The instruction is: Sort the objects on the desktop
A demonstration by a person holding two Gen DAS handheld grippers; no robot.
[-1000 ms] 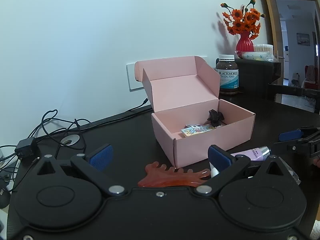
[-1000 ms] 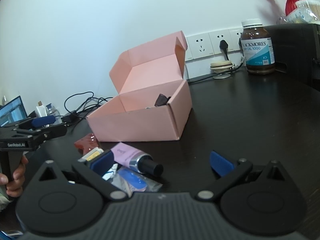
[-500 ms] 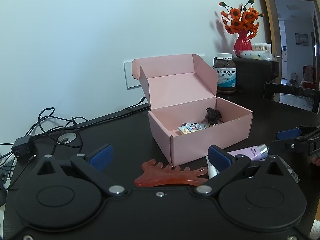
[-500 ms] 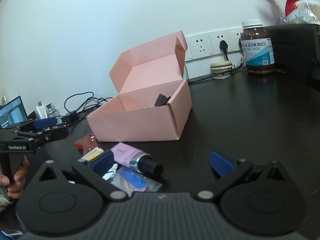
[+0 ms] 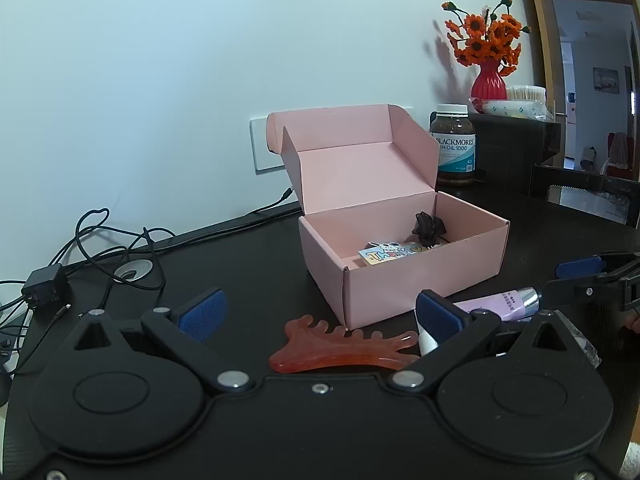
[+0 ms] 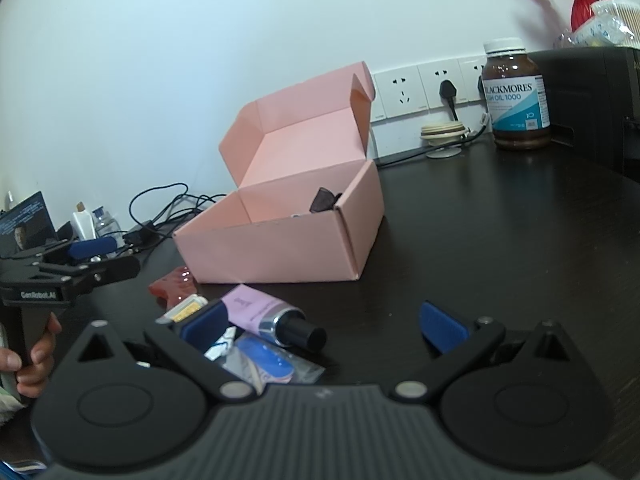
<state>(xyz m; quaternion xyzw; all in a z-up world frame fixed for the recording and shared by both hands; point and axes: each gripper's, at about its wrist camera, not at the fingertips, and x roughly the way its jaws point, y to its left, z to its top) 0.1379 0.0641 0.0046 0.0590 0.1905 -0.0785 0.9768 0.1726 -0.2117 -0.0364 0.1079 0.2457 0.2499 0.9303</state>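
Beside pink box, bare desk

red vase edge-cropped; box contents half-hidden

- desk: dark, matte
- pink box: lid up, dead ahead of left gripper
- comb: red, flat, just beyond the left gripper's fingertips, in front of box
- tube: purple, black cap, by right gripper's left finger
- blue packet: under tube
- bottle: far right, by wall
- cables: far left
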